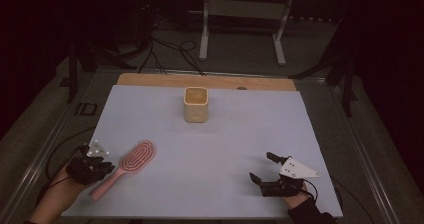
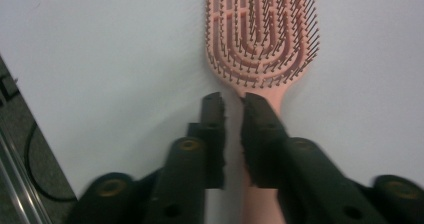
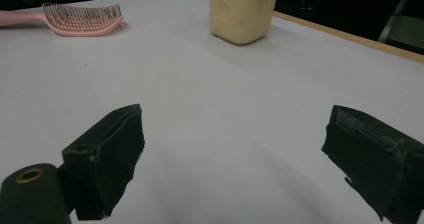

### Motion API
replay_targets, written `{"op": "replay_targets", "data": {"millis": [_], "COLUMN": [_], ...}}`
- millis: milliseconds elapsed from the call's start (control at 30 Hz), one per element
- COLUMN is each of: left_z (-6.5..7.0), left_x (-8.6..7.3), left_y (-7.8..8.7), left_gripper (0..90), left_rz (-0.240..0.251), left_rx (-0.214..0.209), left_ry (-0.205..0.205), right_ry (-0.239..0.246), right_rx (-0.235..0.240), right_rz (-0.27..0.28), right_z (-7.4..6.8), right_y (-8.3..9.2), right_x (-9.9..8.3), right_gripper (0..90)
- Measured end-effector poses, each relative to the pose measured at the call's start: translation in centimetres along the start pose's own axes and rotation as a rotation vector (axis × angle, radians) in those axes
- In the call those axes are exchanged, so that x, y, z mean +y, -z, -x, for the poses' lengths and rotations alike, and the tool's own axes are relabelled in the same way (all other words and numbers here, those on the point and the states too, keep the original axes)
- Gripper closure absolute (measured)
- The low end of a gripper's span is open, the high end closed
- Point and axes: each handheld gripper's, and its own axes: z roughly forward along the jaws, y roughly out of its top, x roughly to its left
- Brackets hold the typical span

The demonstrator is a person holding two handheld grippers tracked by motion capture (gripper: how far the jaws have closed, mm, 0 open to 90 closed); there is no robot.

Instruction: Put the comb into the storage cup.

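A pink paddle hairbrush lies bristles up on the white sheet at the near left, its handle pointing toward the person. My left gripper hovers over that handle. In the left gripper view, my left gripper has its jaws a narrow slit apart. The brush has its handle running under the right-hand jaw, not between the two. My right gripper rests low at the near right, wide open with bare sheet between its jaws. A cream square cup stands upright at the far middle.
The white sheet covers most of the table, with a wooden strip showing along the far edge. Past the table, a white stand and dark cables sit on the floor. In the right gripper view, the cup and brush lie far ahead.
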Motion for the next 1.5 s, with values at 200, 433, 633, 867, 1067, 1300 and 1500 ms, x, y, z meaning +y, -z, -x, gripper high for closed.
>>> {"op": "replay_targets", "data": {"millis": [200, 433, 633, 867, 1067, 1300, 1500], "left_z": [0.4, 1.2, 1.4, 1.2, 1.1, 0.5, 0.3], "left_x": [0.5, 1.5, 2.0, 2.4, 2.6, 2.9, 3.2], "left_y": [0.8, 0.9, 0.6, -0.4, -1.4, -2.1, -2.8], "left_gripper": [64.8, 36.7, 9.2, 0.4, 2.8, 6.1, 11.7], "left_rz": [-0.022, -0.085, -0.133, -0.187, -0.238, -0.261, -0.287], "left_rx": [-0.029, -0.063, -0.083, -0.104, -0.123, -0.135, -0.128], "left_ry": [0.019, 0.027, 0.061, 0.062, 0.044, 0.041, 0.026], "right_ry": [0.002, 0.004, 0.001, -0.003, -0.003, 0.000, 0.006], "right_rx": [0.001, 0.000, 0.001, -0.002, -0.001, -0.002, -0.002], "right_rz": [-0.002, -0.002, -0.002, -0.002, -0.006, -0.009, -0.011], "right_z": [0.0, 0.0, 0.0, 0.0, 0.0, 0.0, 0.0], "right_y": [-0.1, 0.0, -0.1, -0.1, -0.2, -0.1, -0.1], "right_x": [-0.1, 0.0, -0.1, -0.1, -0.1, -0.1, -0.1], "right_gripper": [9.0, 9.0, 9.0, 9.0, 9.0, 9.0, 9.0]}}
